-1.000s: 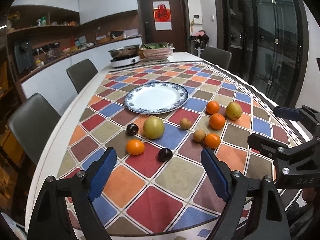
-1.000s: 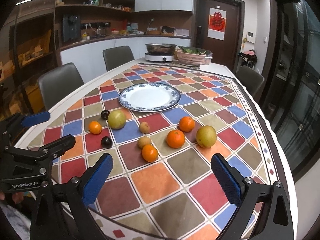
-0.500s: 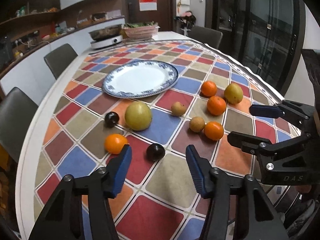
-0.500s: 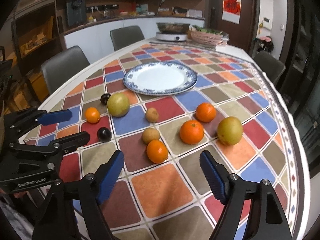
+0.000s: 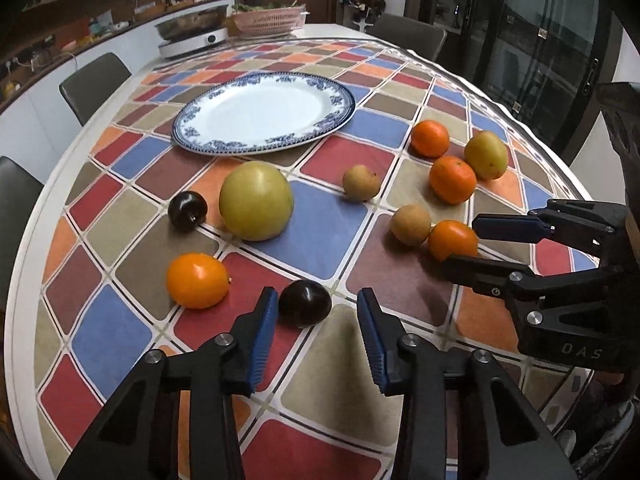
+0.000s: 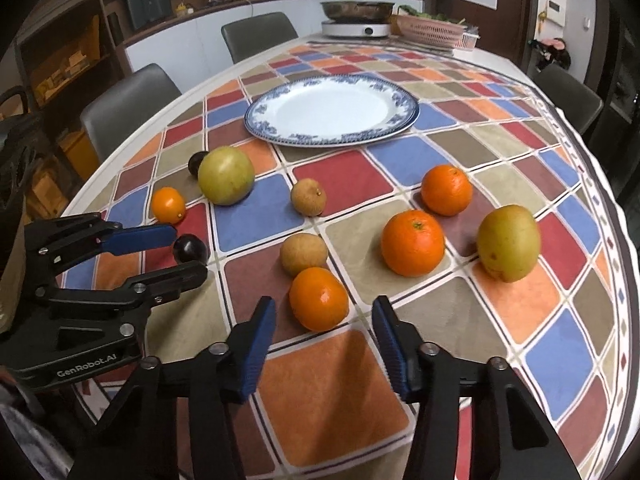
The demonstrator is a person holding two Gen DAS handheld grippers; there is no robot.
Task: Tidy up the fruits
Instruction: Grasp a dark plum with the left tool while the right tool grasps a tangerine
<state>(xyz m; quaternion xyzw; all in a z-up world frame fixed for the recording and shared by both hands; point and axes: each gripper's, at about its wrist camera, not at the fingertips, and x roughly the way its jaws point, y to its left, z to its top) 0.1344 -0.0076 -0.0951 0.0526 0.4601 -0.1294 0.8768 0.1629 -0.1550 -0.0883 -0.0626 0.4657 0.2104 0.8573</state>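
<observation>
My left gripper [image 5: 316, 304] is open, its blue pads either side of a dark plum [image 5: 305, 303] on the checked tablecloth; it also shows in the right wrist view [image 6: 188, 248]. My right gripper [image 6: 323, 312] is open around a small orange [image 6: 319, 298]; it also shows in the left wrist view [image 5: 464, 246], by that orange [image 5: 452, 239]. An empty blue-rimmed white plate [image 5: 192, 136] lies beyond. Other fruit lies loose: a large green-yellow fruit [image 5: 256, 206], a second plum [image 5: 187, 212], an orange [image 5: 197, 280], two brown fruits [image 5: 410, 224], two oranges [image 5: 452, 179] and a yellow pear-like fruit [image 5: 486, 155].
An induction cooker with a pan [image 5: 192, 36] and a pink basket [image 5: 268, 20] stand at the table's far end. Grey chairs [image 5: 94, 84] line the left side and far right [image 5: 408, 36]. The table's edge [image 5: 24, 248] curves close on the left.
Both grippers have moved forward and down towards the table and narrowed their jaws. The left now brackets the near plum; the right now brackets the nearest orange.
</observation>
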